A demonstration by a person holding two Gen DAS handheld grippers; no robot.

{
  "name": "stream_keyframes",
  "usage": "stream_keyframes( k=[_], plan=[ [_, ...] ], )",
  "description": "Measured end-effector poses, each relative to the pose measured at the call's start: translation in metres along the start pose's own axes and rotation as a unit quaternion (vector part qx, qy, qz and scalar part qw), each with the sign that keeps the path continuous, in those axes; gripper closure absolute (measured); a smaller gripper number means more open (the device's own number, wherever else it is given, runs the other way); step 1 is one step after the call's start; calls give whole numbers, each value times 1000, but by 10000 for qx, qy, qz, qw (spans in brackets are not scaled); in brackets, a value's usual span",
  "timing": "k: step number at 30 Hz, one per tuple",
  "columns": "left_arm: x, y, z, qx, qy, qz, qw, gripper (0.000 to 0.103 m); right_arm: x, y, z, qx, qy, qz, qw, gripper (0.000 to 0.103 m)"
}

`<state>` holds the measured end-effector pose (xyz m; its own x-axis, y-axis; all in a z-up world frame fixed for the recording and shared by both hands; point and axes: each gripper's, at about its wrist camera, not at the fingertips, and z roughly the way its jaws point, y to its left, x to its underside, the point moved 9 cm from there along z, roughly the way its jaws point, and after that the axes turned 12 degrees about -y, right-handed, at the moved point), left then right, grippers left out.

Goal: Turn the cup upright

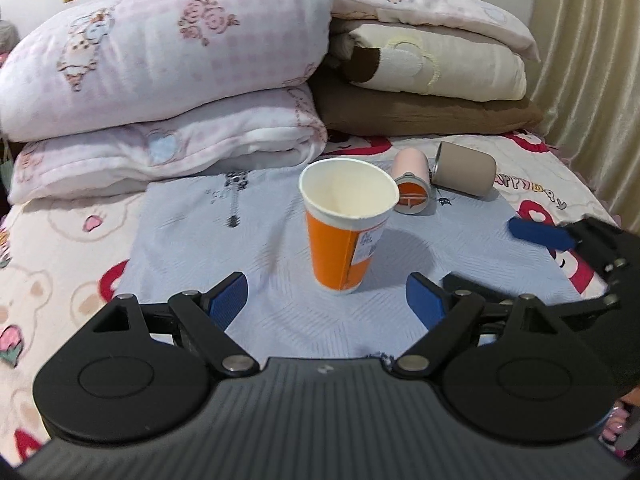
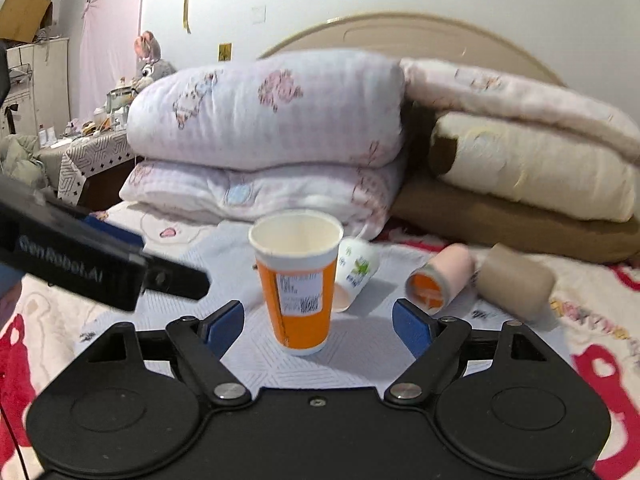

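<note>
Upright orange cup [image 1: 346, 229] stands free ahead between both grippers' spread fingers [image 2: 223, 325].

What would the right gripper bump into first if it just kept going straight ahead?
Most likely the orange cup, standing upright dead ahead of the right gripper, whose open jaws sit either side of it. The white cup lies behind it, though depth is hard to judge.
</note>
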<state>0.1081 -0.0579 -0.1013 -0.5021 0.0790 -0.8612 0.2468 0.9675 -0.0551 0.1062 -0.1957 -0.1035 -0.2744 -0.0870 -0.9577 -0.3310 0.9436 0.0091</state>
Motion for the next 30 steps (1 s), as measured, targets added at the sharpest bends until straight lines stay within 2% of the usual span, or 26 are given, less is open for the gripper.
stream_keyframes(
  k=[7,13,19,24,30],
  plan=[
    [-25,-1,-43,-187,-196,-8,9996,16,-37,2,-45,89,-172,39,9998,16],
    [-41,-4,-77,-248,-339,-48,9991,13,-62,-5,-81,454,-349,28,9984,12],
    [-36,-4,-93,-426,-327,39,9985,11,-75,-7,-102,674,-517,-74,9964,7],
    [-27,0,-95,-591,-288,130,9978,6,-75,-4,-103,587,-642,-63,9962,0],
    [-13,9,-88,-735,-229,103,9970,0,-67,4,-95,807,-483,-109,9955,0]
  ],
)
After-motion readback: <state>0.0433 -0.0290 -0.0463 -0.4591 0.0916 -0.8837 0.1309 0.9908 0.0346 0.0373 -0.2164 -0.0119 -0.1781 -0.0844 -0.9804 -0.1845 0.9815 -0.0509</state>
